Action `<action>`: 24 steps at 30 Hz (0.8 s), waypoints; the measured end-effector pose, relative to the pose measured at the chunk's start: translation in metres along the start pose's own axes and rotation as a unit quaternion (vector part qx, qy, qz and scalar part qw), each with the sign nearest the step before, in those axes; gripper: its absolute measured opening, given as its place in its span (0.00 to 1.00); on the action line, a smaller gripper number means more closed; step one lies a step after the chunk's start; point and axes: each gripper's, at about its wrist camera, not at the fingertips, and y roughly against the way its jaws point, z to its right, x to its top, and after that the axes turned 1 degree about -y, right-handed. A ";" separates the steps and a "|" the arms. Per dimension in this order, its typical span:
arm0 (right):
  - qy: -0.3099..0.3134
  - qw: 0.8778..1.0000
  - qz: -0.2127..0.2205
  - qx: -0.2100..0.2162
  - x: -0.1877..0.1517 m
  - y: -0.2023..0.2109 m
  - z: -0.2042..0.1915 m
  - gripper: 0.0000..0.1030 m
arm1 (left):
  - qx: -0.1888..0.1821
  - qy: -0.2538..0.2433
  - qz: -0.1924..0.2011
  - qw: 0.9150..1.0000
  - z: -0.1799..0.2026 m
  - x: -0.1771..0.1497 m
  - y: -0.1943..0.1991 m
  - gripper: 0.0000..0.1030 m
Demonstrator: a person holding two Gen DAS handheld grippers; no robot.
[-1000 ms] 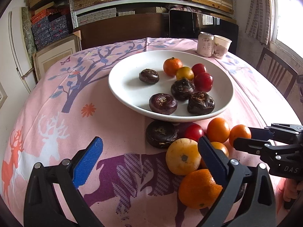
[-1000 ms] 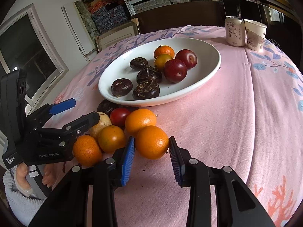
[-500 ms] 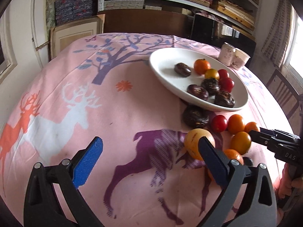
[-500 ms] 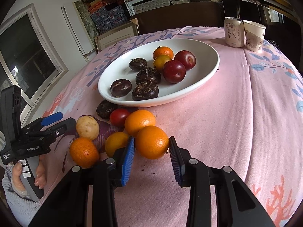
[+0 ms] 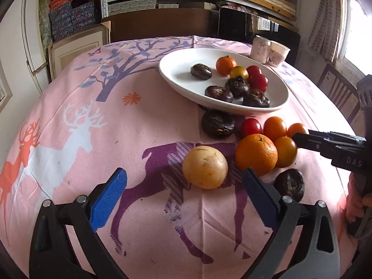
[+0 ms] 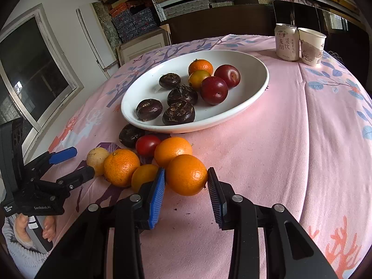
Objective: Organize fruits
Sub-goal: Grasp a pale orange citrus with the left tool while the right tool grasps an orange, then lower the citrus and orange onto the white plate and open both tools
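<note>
My right gripper (image 6: 186,171) is shut on an orange (image 6: 186,176) that rests on the pink cloth at the near end of a fruit pile. In the left wrist view that gripper (image 5: 302,136) reaches in from the right. My left gripper (image 5: 185,173) has wide jaws that are closing. A round yellow fruit (image 5: 204,167) lies between its fingertips, and the pads are clear of it. The right wrist view shows the left gripper (image 6: 79,164) beside that yellow fruit (image 6: 97,157). A white plate (image 5: 176,74) holds several dark chestnuts, a tangerine, a yellow fruit and two red plums.
Loose on the cloth lie a large orange (image 5: 255,154), smaller oranges, a red fruit (image 5: 250,127) and two dark chestnuts (image 5: 217,123) (image 5: 289,184). A drink can (image 6: 286,41) and a paper cup (image 6: 311,46) stand behind the plate. A chair (image 5: 337,90) is at the right.
The left gripper drew back off the fruit pile to the left, then came in on the yellow fruit with its jaws slightly narrower. The right gripper kept still on the orange.
</note>
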 end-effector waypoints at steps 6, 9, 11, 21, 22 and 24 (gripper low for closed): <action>0.000 1.000 0.000 0.000 0.000 0.000 0.000 0.36 | -0.020 -0.028 -0.022 0.999 0.012 -0.001 -0.011 0.46; 0.001 1.000 0.000 0.000 0.000 0.000 0.000 0.36 | -0.026 -0.029 -0.018 0.999 0.012 -0.001 -0.010 0.43; 0.001 1.000 0.001 -0.001 0.000 0.000 -0.001 0.36 | -0.031 -0.026 -0.019 0.999 0.011 -0.001 -0.011 0.42; -0.007 1.000 0.018 0.004 0.001 0.011 0.004 0.36 | -0.037 -0.014 0.006 0.999 0.006 0.003 -0.001 0.42; -0.009 1.000 0.023 0.004 0.001 0.014 0.006 0.36 | -0.038 -0.013 0.009 0.999 0.006 0.005 0.001 0.42; -0.015 0.999 0.031 0.006 0.001 0.018 0.008 0.36 | -0.037 -0.011 0.017 0.999 0.005 0.010 0.004 0.42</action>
